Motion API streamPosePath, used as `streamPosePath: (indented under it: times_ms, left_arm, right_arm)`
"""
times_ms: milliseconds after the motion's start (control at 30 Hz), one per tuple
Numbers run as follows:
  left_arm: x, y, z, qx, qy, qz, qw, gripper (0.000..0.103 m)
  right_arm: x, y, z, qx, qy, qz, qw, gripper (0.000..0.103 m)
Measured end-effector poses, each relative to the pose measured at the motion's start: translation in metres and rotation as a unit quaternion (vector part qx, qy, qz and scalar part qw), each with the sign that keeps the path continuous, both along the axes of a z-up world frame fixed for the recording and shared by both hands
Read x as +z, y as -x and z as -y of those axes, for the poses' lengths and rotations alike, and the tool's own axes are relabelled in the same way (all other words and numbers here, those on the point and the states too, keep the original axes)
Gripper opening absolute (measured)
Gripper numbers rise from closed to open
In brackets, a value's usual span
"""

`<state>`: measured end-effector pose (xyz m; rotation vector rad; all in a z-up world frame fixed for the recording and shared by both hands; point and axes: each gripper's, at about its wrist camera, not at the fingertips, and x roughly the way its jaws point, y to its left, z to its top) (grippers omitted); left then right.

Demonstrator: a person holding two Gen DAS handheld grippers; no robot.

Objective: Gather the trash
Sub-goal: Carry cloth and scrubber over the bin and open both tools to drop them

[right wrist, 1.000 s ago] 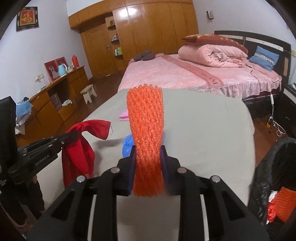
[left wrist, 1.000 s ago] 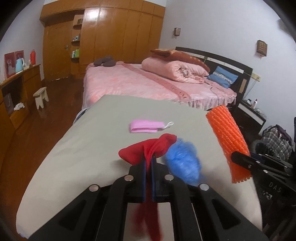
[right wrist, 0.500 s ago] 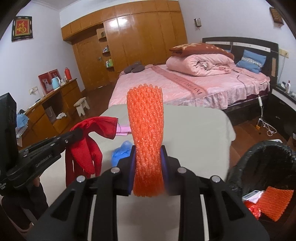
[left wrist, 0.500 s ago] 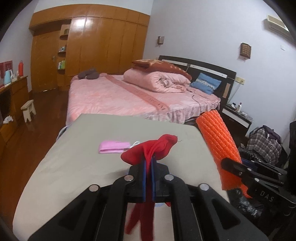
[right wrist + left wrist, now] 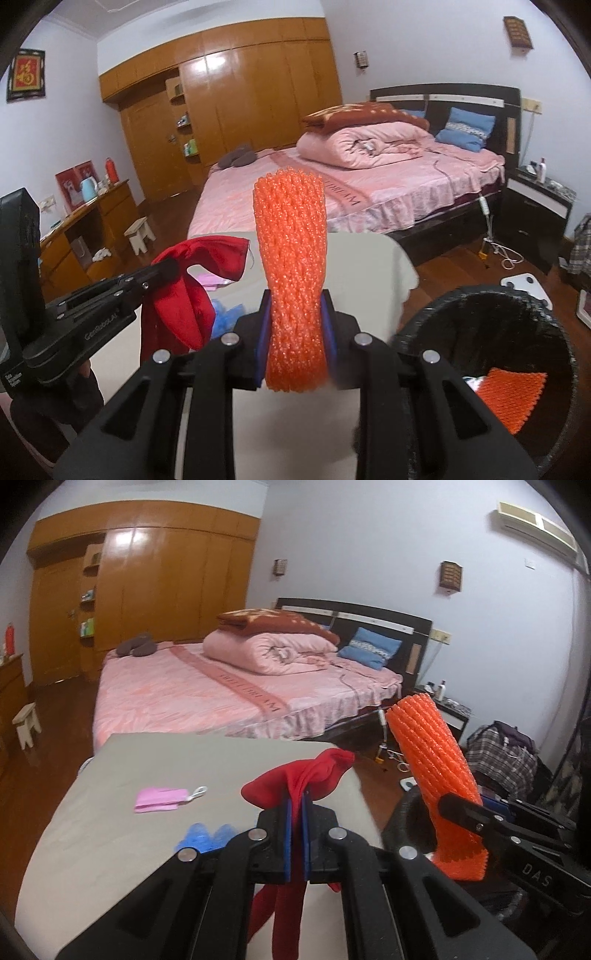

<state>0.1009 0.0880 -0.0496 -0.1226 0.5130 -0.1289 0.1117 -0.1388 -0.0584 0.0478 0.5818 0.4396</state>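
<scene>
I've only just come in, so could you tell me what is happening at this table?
A person is clearing trash with two handheld grippers. The left gripper is shut on a red cloth, the right gripper on an orange foam net. Both are held up beside the black-lined bin, which already holds another orange net. A pink packet and a blue item remain on the grey table.

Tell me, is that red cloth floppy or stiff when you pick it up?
Probably floppy: the red cloth droops in loose folds on both sides of the left gripper, which is pinched shut on it. It looks light, since a thin pinch holds it all. It likely won't roll, just crumple wherever it lands.
</scene>
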Motion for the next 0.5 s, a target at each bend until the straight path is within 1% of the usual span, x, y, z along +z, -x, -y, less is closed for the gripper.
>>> streamPosePath:
  times_ms: [267, 500]
  left_arm:
    - [0.005, -0.003, 0.047, -0.051, -0.003, 0.01, 0.9986, 0.004]
    - [0.008, -0.011, 0.092, -0.096, 0.001, 0.013, 0.9953, 0.004]
  right_arm:
    - [0.003, 0.009, 0.047, -0.047, 0.003, 0.007, 0.999, 0.024]
    - [-0.004, 0.016, 0.1, -0.103, 0.011, 0.006, 0.995, 0.024]
